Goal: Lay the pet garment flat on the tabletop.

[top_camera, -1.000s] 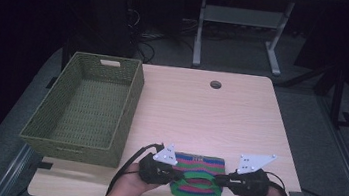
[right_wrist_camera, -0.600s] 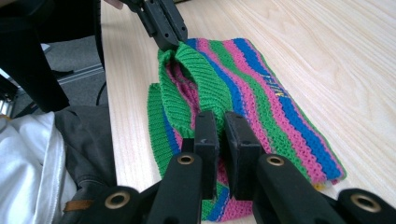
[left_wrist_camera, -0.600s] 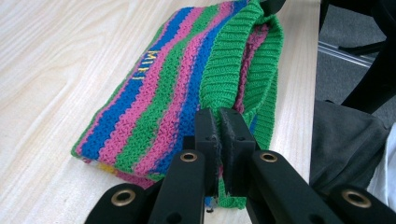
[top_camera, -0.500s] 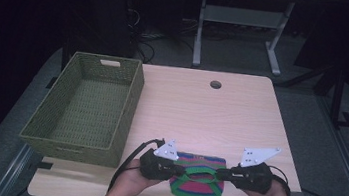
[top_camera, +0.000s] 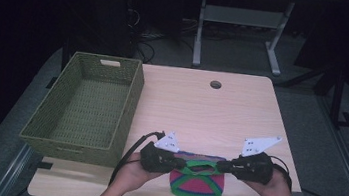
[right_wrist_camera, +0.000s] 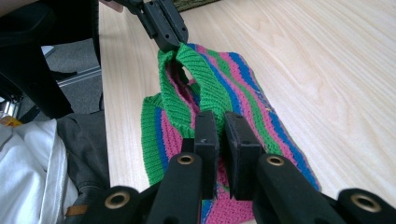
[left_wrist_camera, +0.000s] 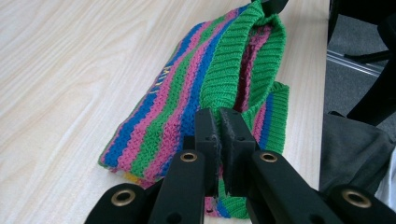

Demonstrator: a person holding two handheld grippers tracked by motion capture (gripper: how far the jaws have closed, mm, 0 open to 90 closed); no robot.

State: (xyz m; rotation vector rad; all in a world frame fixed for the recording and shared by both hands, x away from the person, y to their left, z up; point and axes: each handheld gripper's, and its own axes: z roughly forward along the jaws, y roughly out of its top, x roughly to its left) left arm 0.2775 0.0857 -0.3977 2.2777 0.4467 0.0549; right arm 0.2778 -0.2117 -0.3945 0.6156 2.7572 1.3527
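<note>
Both grippers are clamped on the green ribbed rim of the striped knitted piece (top_camera: 197,180), one at each end of its opening. The left gripper (left_wrist_camera: 219,122) pinches the rim directly ahead of its jaws; the right gripper (right_wrist_camera: 220,125) does the same at the opposite end. Compared with a second ago, the right gripper has lifted slightly and the rim now spans taut between the two, with the body resting on the worktop (top_camera: 196,111) below them. The wicker basket (top_camera: 86,105) stands beyond the left gripper, the probable destination.

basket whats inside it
The basket shows bare woven floor and walls, nothing lying in it. Its near wall hides the strip of floor right behind it.
</note>
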